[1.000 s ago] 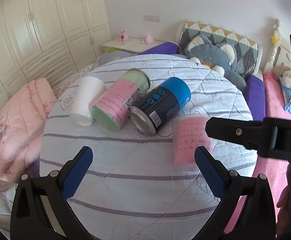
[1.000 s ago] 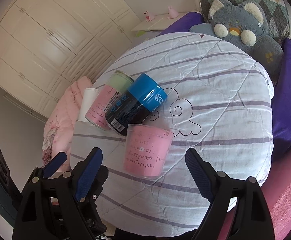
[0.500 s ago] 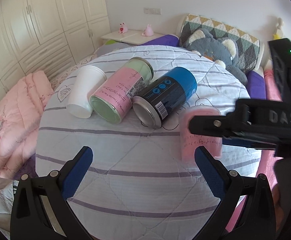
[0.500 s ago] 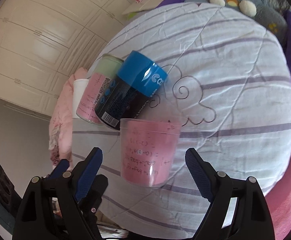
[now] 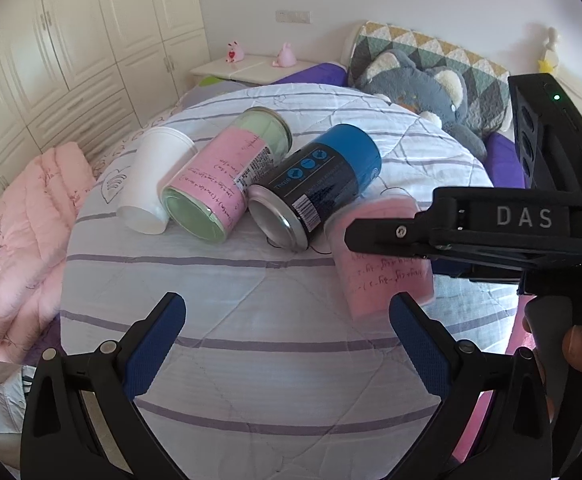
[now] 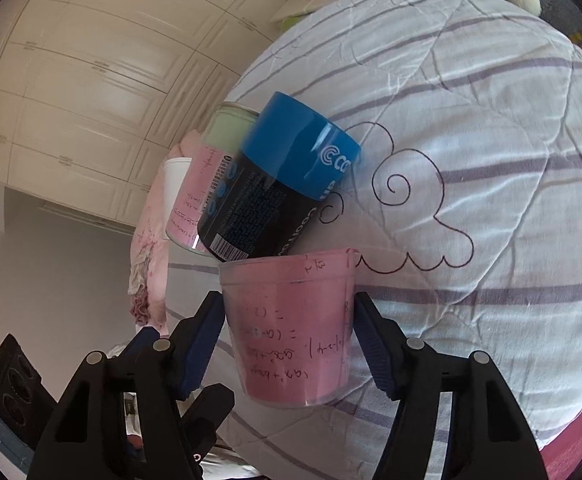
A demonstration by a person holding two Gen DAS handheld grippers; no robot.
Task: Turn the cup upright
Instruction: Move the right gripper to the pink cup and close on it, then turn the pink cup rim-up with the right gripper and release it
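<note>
Pink cup [image 6: 291, 328] clamped sideways in right claw [image 6: 289, 338], left claw [image 5: 287, 338] wide.

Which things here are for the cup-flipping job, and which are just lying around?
For the job:
pink cup
right tongs, closed on it

Just lying around:
blue can
pink-and-green jar
white cup
grey plush toy
left tongs, open
</note>
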